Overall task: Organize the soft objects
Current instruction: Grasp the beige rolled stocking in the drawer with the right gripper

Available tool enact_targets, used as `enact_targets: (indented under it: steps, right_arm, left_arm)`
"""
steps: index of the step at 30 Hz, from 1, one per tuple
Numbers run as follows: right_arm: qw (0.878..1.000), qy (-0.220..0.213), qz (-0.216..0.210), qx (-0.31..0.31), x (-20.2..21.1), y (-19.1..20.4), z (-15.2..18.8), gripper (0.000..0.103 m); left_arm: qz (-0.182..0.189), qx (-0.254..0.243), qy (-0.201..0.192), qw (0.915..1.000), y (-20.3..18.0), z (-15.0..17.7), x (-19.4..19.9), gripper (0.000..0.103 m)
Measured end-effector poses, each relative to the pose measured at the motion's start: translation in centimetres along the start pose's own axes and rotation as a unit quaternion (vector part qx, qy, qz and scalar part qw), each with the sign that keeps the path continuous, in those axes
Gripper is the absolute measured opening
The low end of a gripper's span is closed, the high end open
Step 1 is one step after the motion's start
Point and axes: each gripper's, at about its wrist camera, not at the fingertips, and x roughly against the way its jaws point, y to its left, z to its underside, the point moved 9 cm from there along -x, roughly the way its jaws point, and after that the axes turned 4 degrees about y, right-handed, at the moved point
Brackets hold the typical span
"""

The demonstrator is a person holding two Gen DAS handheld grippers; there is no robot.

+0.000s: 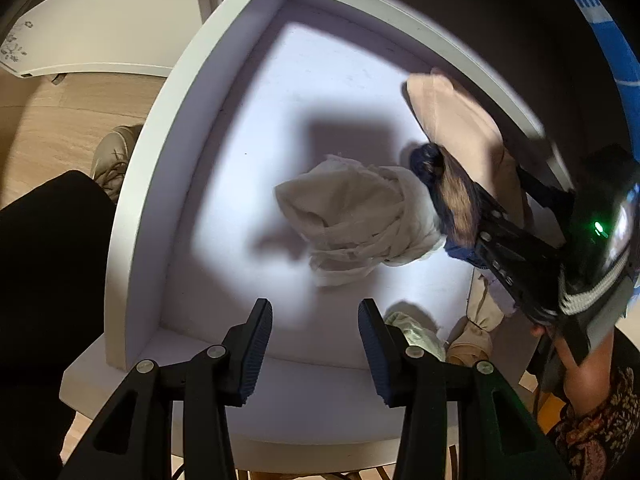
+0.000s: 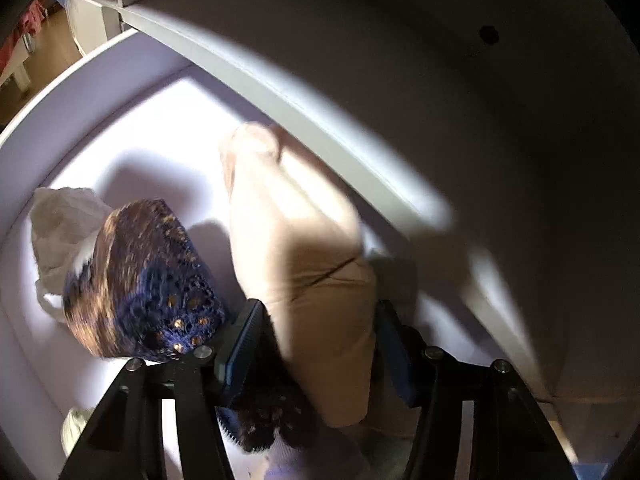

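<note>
My right gripper (image 2: 318, 336) is shut on a beige garment (image 2: 296, 248) bunched with a navy-and-brown crochet piece (image 2: 144, 276), and holds them inside a white drawer (image 2: 120, 128) near its back wall. From the left wrist view the right gripper (image 1: 452, 196) comes in from the right with the beige garment (image 1: 452, 120) and the crochet piece (image 1: 452, 200). A crumpled cream cloth (image 1: 356, 216) lies on the drawer floor (image 1: 248, 152); it also shows in the right wrist view (image 2: 60, 224). My left gripper (image 1: 316, 344) is open and empty above the drawer's front edge.
More pale clothes (image 1: 468, 332) lie at the drawer's front right, beside a greenish patterned cloth (image 1: 416, 332). The person's dark leg (image 1: 44, 280) and shoe (image 1: 112, 156) are left of the drawer on a wooden floor. White furniture (image 1: 100, 20) stands behind.
</note>
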Motion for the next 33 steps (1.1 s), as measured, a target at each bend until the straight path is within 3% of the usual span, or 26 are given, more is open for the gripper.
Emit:
enact_targets:
  steps: [10,16,20,23,33]
  right_arm:
    - [0.998,0.055,-0.029,-0.004,-0.5,2.0,2.5,0.054]
    - [0.987,0.103,-0.099,-0.067,0.4,3.1,4.8,0.056]
    - [0.98,0.086,-0.133,-0.119,1.0,1.4,4.1,0.057]
    - [0.979,0.066,-0.136,-0.138,1.6,-0.1,2.9,0.066]
    - [0.975,0.08,-0.161,-0.129,-2.2,1.4,-0.6,0.068]
  left_arm:
    - [-0.012,-0.009,0.003,0.9999,-1.4,0.3,-1.5,0.045]
    - [-0.017,-0.004,0.001,0.9999,-1.1,0.4,-1.4,0.045]
    - [-0.021,-0.006,-0.001,0.9998,-1.2,0.5,-1.4,0.045]
    - [-0.027,-0.006,-0.001,0.9996,-1.0,0.7,-1.5,0.045]
    - [-0.053,-0.022,-0.012,0.9983,-1.6,0.8,-1.8,0.045]
